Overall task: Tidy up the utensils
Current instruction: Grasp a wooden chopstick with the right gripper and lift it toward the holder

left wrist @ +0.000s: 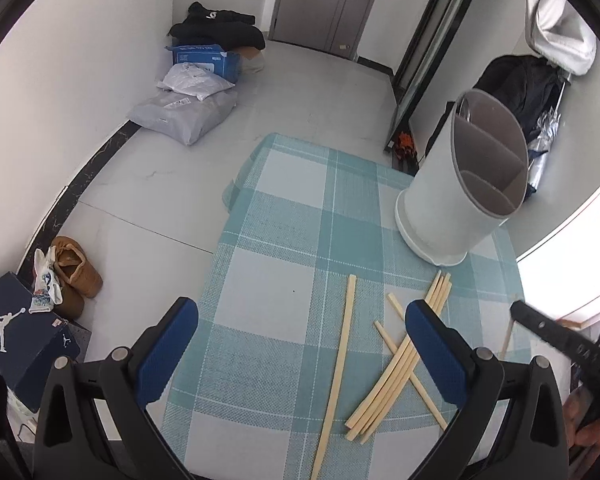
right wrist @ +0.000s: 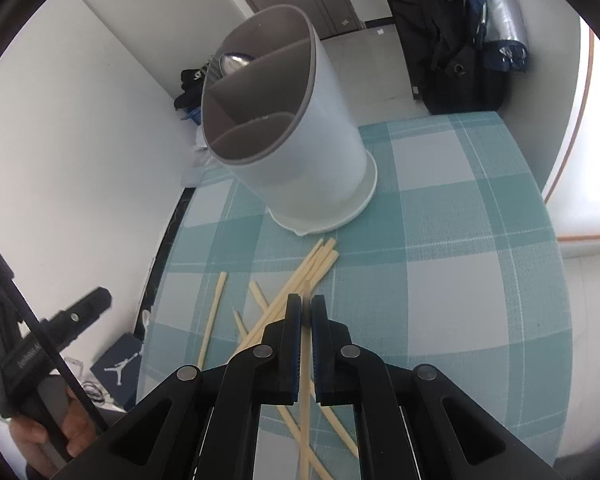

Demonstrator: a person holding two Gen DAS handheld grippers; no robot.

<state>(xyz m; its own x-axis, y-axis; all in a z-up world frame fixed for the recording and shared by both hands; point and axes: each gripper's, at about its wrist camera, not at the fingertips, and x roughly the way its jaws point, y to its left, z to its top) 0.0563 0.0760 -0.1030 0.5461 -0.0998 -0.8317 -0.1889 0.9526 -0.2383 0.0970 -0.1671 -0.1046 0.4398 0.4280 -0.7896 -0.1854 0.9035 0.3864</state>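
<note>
Several pale wooden chopsticks lie crossed in a loose pile on the teal plaid tablecloth, and one long chopstick lies apart to their left. My left gripper hangs open above the cloth, its right pad over the pile, touching nothing. My right gripper is shut on a single chopstick that runs lengthwise between its pads, lifted over the pile. Behind the pile stands the white divided utensil holder. A spoon and a fork sit in its far compartment.
The table's left edge drops to a tiled floor with brown shoes, a dark shoebox and parcels. A dark backpack leans beyond the far table edge. A hand holds the left gripper's handle.
</note>
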